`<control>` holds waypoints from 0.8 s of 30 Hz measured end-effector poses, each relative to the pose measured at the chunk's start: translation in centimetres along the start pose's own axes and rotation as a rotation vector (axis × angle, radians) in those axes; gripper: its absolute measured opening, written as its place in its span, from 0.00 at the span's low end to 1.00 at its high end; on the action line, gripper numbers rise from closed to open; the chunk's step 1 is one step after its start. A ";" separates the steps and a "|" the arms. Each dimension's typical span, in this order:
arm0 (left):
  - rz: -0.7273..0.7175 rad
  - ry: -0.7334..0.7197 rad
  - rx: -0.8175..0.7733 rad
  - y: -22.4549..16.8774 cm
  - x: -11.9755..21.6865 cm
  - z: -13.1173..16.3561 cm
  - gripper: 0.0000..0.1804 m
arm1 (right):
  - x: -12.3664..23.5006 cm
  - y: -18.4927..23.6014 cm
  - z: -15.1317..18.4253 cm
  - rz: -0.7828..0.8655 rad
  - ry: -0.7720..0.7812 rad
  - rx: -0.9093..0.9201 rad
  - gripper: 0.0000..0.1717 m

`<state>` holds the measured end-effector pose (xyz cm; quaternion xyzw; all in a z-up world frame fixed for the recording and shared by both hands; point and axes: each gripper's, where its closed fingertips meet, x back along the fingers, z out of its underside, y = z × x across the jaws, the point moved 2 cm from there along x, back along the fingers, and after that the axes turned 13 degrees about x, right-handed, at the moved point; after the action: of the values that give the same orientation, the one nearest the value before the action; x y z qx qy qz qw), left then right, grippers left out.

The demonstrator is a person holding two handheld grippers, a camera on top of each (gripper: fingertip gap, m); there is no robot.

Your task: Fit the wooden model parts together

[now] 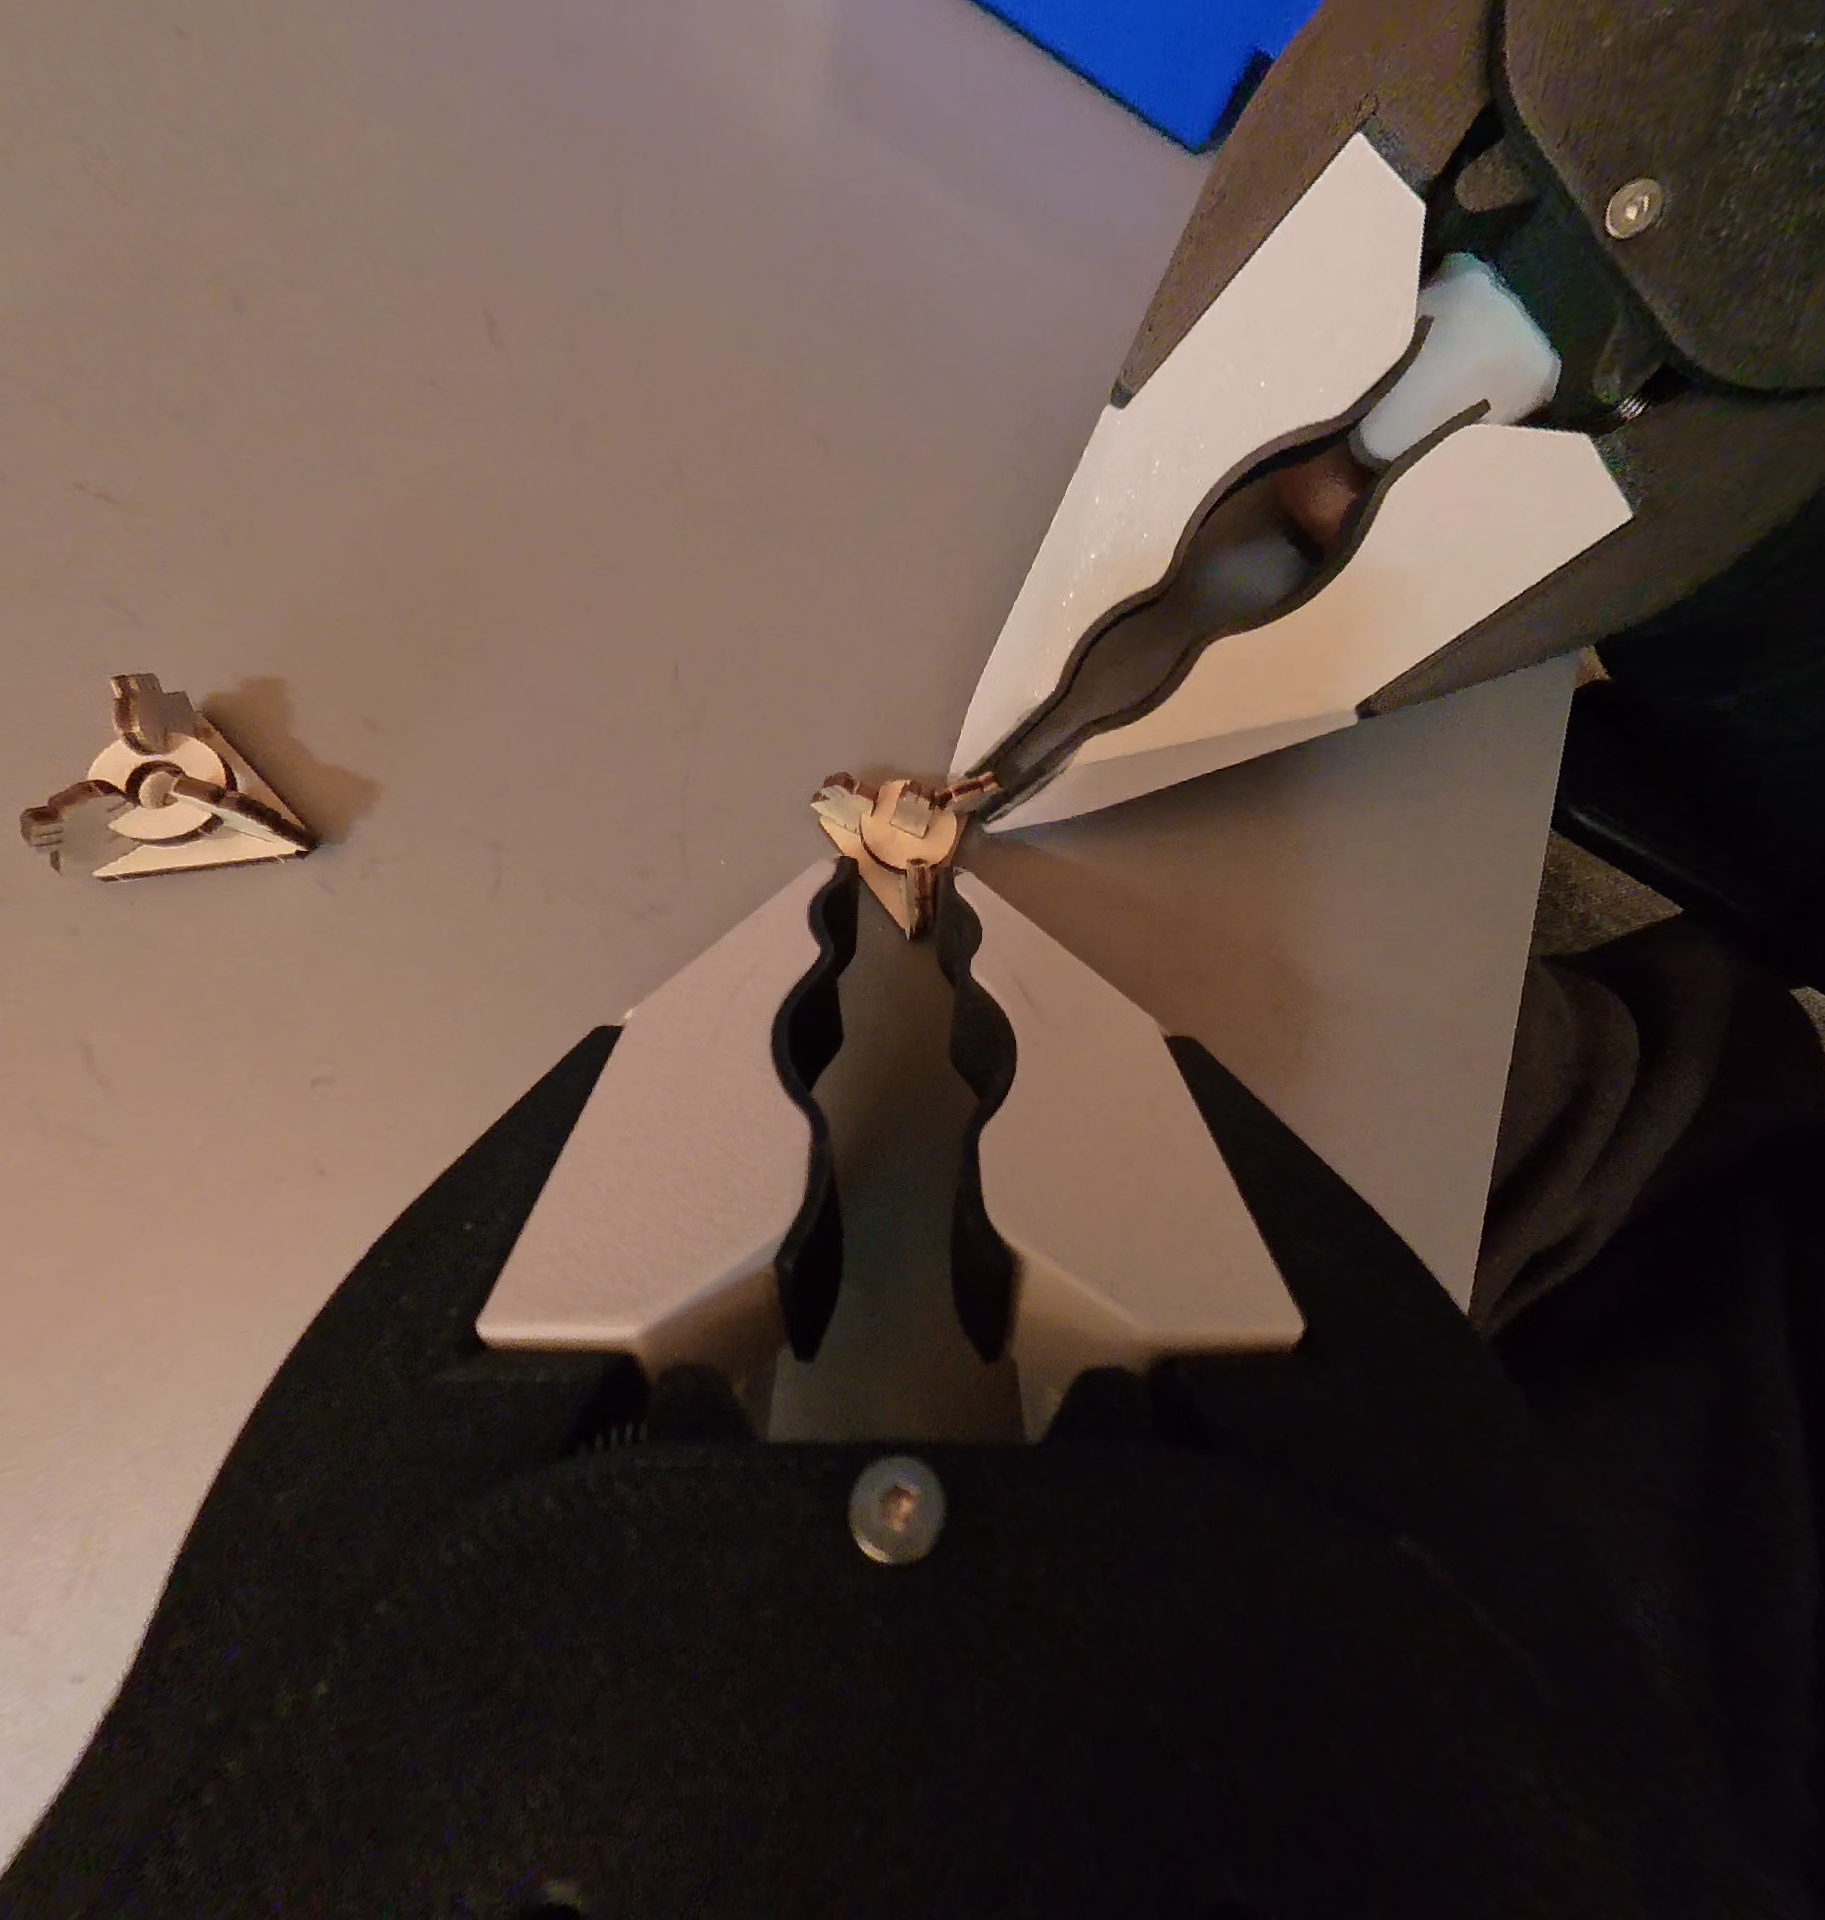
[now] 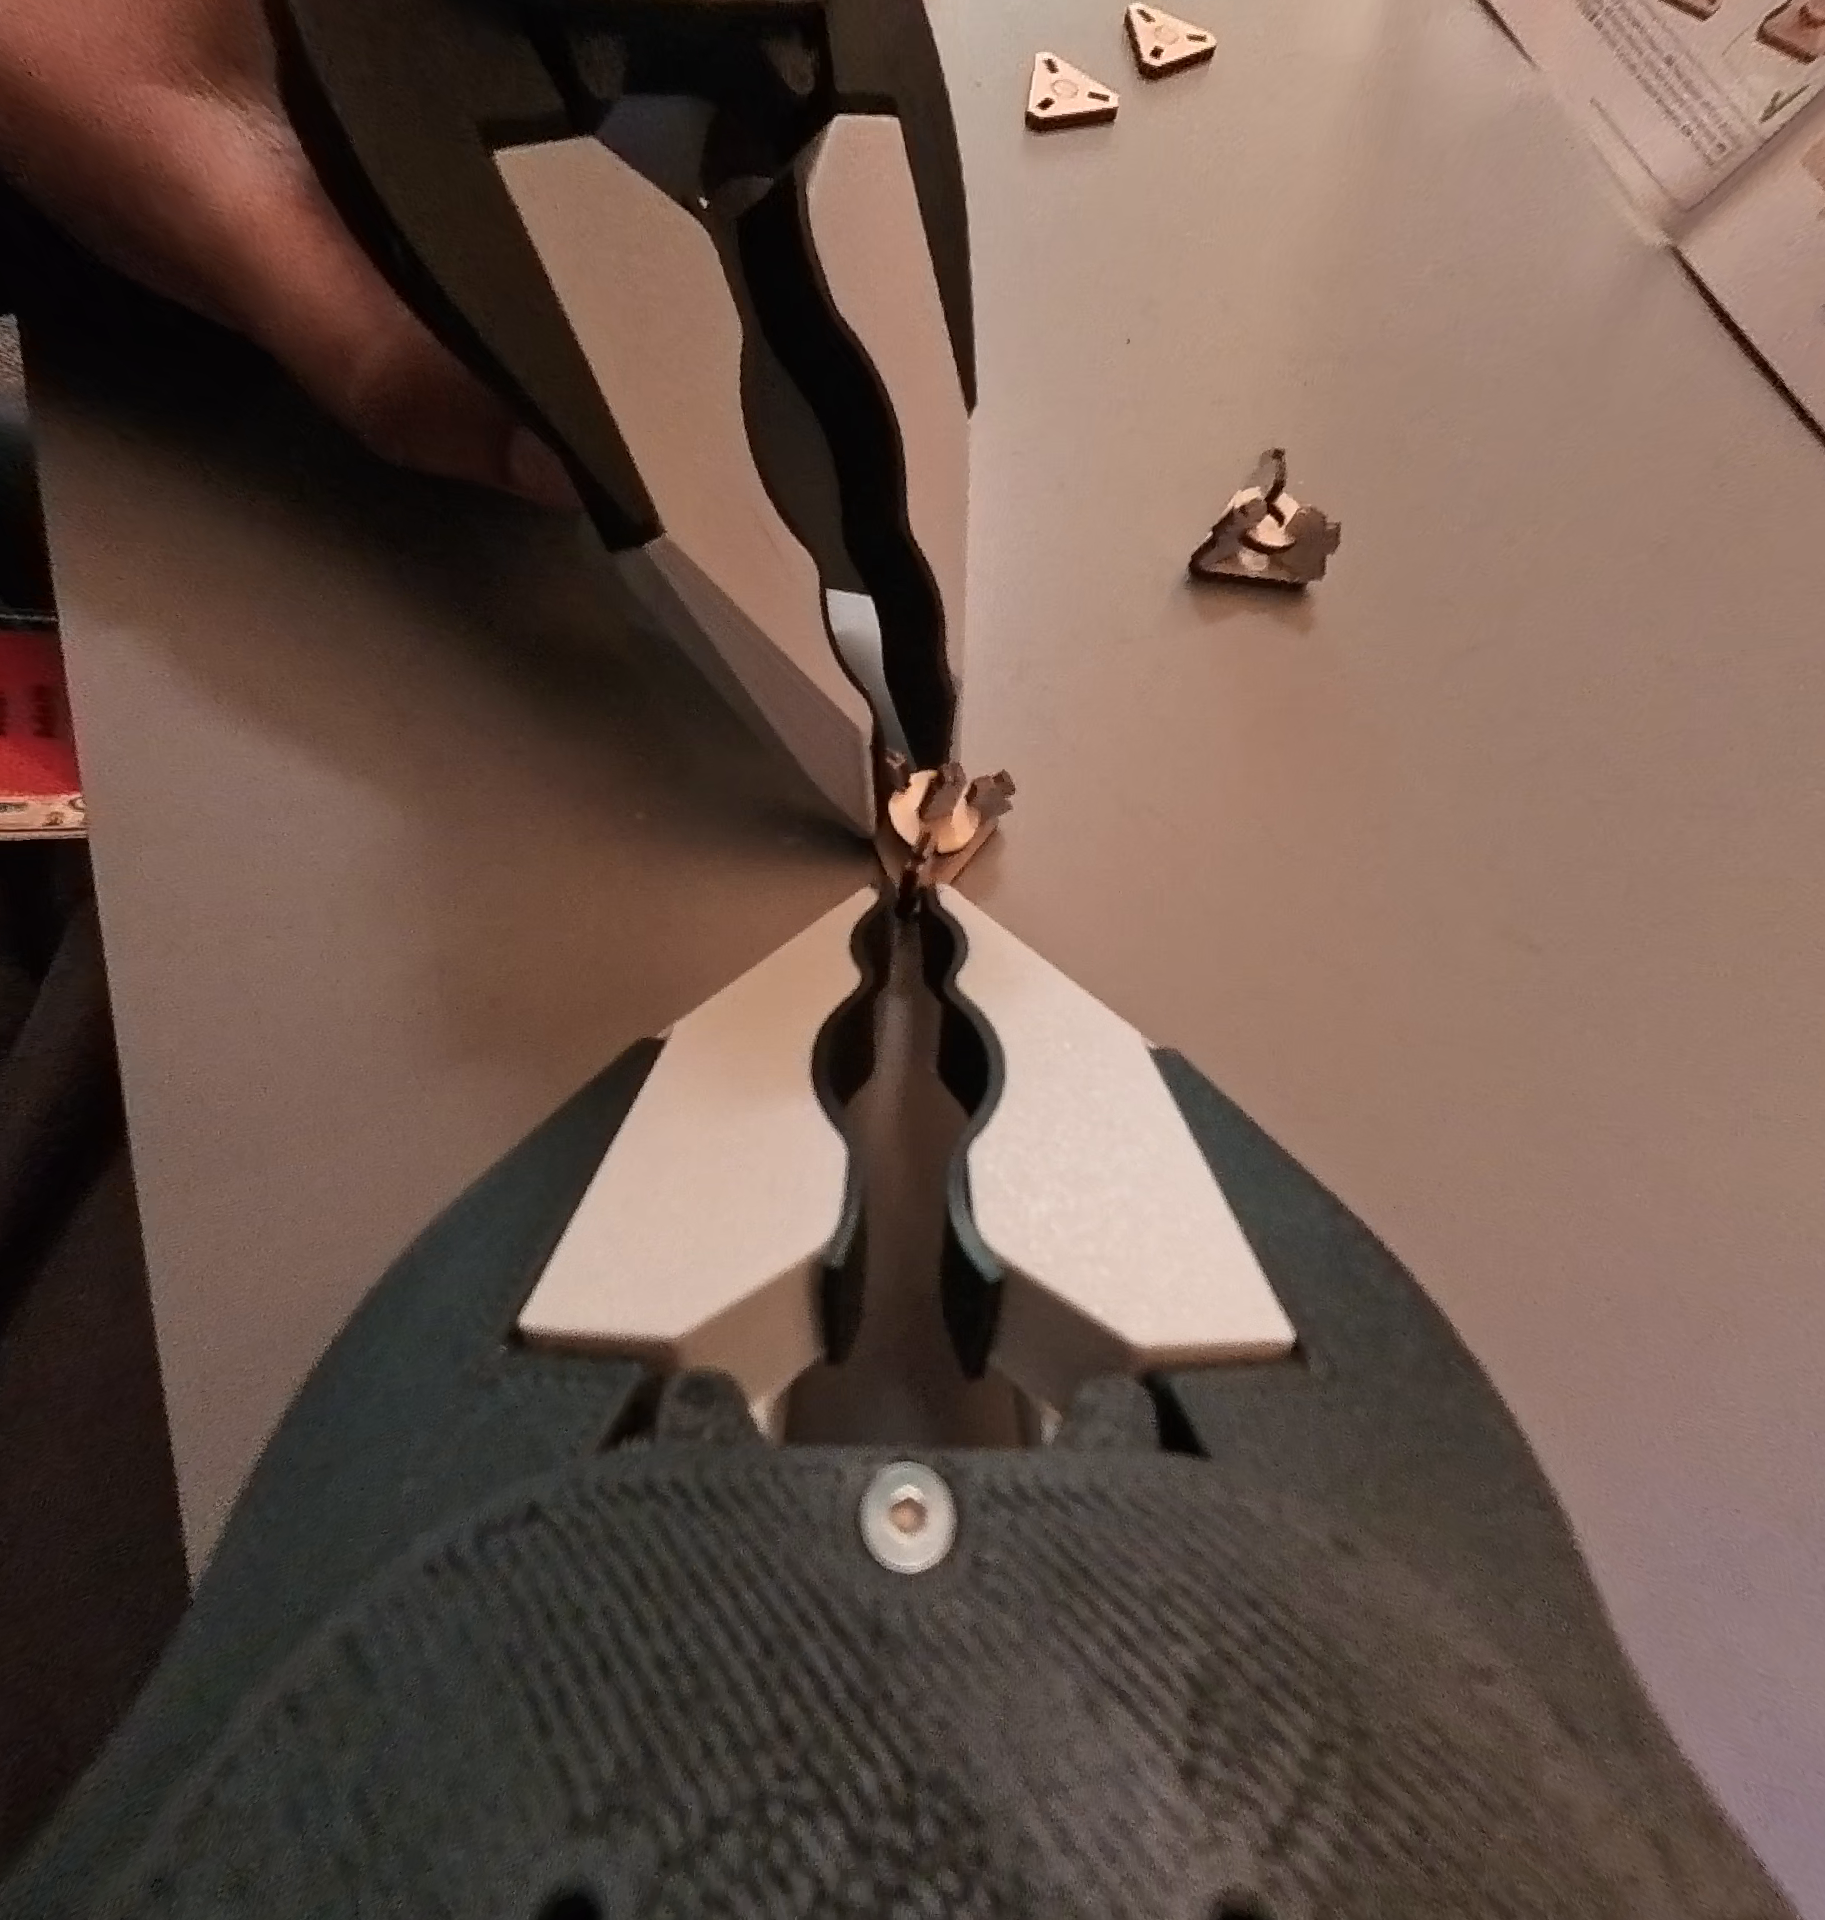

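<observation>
Wooden triangle assembly (image 1: 892, 831) sits on the grey worktop (image 1: 472, 416), pinched from two sides: left claw (image 1: 892, 894) narrowed onto its near corner, probably steadying it, right claw (image 2: 906, 902) clamped nearly closed on a thin tab. Matching assembly (image 1: 160, 800) lies farther left.

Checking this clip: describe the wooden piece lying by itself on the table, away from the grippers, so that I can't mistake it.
Start from the grey table. Off to the side of the two meeting grippers lies a small wooden triangle assembly, with dark notched tabs standing up around a pale round disc. The flat triangles farther back have no upright tabs, and the similar piece sits between the fingertips.
</observation>
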<state>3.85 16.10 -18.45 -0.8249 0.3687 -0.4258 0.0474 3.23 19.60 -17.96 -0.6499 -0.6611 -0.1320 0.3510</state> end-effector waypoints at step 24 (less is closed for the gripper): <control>0.003 0.001 0.003 0.0 0.0 0.0 0.07 | 0.4 -0.3 -0.3 -0.037 -0.044 -0.044 0.01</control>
<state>3.85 16.10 -18.44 -0.8241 0.3694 -0.4267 0.0489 3.11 19.68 -17.45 -0.6478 -0.6776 -0.1388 0.3195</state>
